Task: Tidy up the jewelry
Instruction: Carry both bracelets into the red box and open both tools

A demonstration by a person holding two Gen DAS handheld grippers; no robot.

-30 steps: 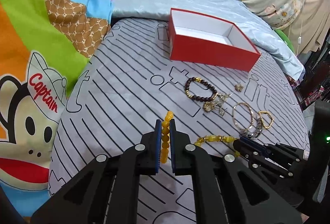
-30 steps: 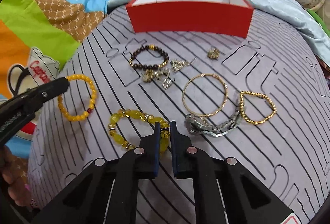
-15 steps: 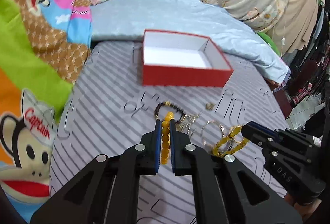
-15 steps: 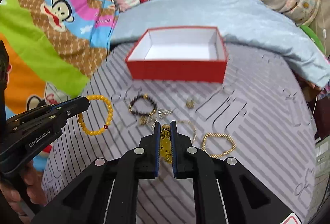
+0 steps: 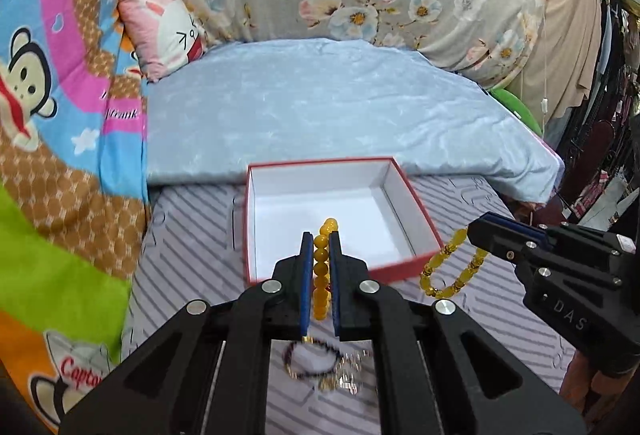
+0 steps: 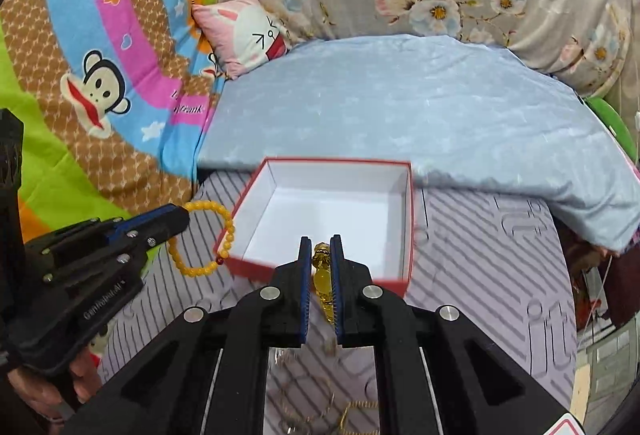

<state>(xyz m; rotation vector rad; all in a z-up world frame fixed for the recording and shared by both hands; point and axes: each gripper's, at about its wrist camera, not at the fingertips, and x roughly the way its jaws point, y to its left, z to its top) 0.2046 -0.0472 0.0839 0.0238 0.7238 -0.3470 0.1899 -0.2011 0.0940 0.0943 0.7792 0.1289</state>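
A: Left tool (image 5: pixel 319 247) is clenched on the yellow bead bracelet (image 5: pixel 320 267), which hangs at the near left edge of the red box (image 5: pixel 416 207).

B: And the right tool (image 6: pixel 319 251)?

A: Clenched too, on the chunky amber bracelet (image 6: pixel 325 291), hanging just outside the near right wall of the box.

B: Is anything inside the box?

A: No. Its white floor is bare, so I judge that nothing has been stored so far.

B: What is left?

A: Both bracelets need dropping in. Below the left tool, a dark bead bracelet (image 5: pixel 312 359) and some silvery charms (image 5: pixel 348 375) lie on the striped bed cover (image 5: pixel 192 255). Gold pieces (image 6: pixel 352 415) show blurred under the right tool. Those look like later trips.
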